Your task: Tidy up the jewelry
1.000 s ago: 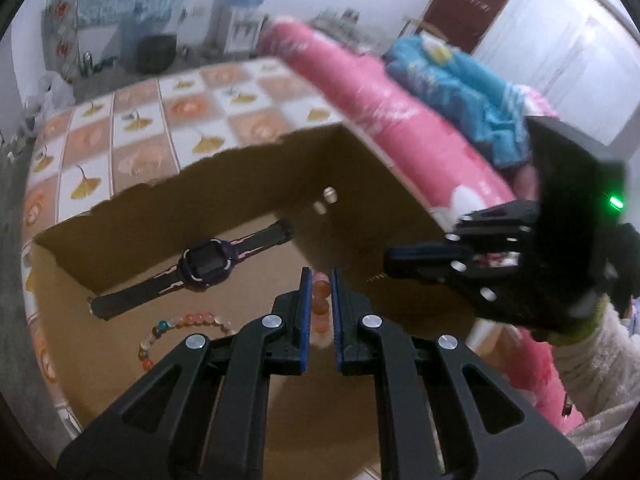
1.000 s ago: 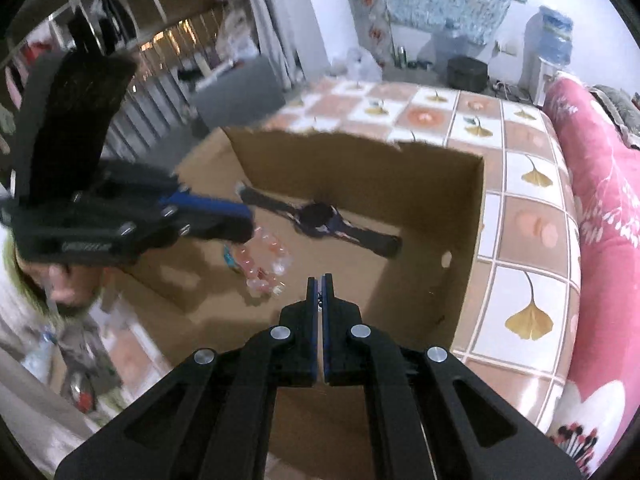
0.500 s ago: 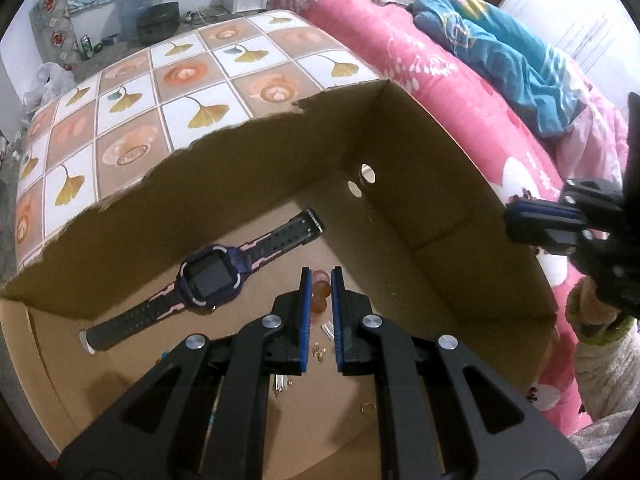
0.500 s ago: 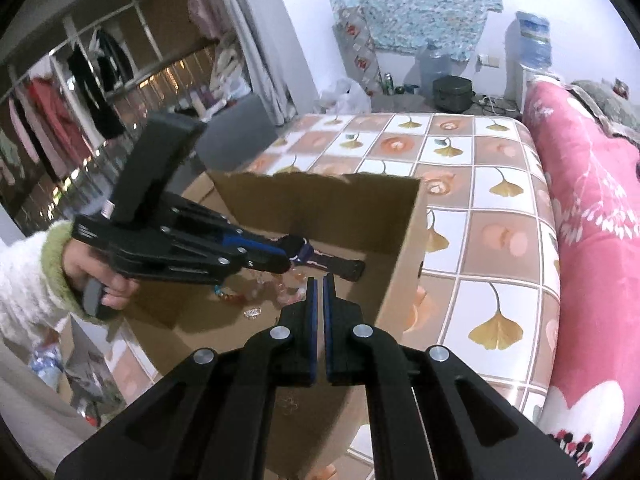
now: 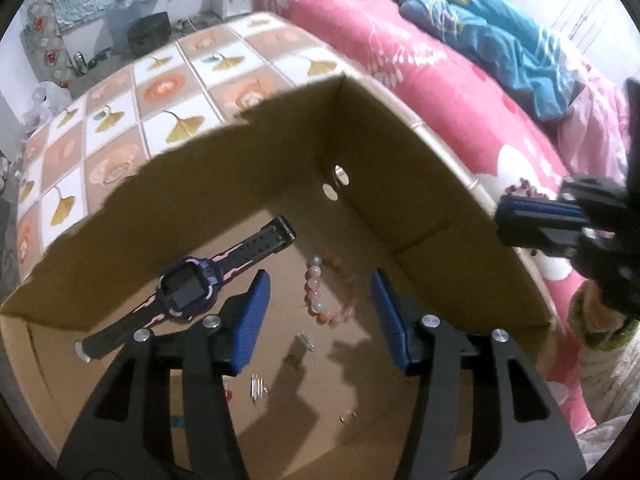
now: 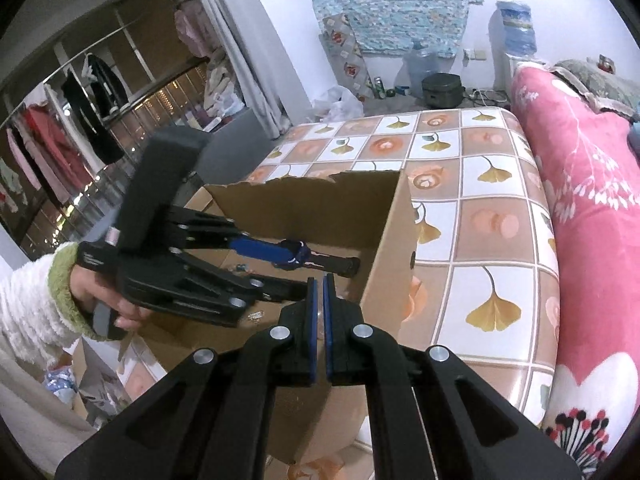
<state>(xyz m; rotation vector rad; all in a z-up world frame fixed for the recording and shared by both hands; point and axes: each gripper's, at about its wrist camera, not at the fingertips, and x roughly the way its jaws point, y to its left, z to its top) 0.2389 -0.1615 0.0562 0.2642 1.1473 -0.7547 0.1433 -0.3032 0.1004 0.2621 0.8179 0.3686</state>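
- Left gripper [image 5: 320, 312]: jaws spread wide, holding nothing, poised above the floor of the cardboard box [image 5: 440, 208]. Risk: if it closes while hanging this high over the box floor, it likely grasps air.
- Small metal pieces [image 5: 302, 344]: loose on the box floor, just nearer than the bracelet, some under the left finger; type too small to tell. Risk: a low sweep across the box floor could scatter them or catch one along with the beads.
- Pink bead bracelet [image 5: 332, 292]: lies as a loop on the box floor, between the two blue pads as the left wrist view shows it. Risk: round beads probably roll; a pinch on one side of the loop may let it slip back onto the box floor.
- Purple watch [image 5: 188, 288]: flat on the box floor, left of the bracelet, strap running toward the far box wall. Risk: the left finger passes close and could nudge the strap.
- Right gripper [image 6: 319, 320]: pads nearly together with only a slit, nothing seen between them, outside the box at its near right wall. Risk: drifting inward, it could bump the box wall and shift everything inside.
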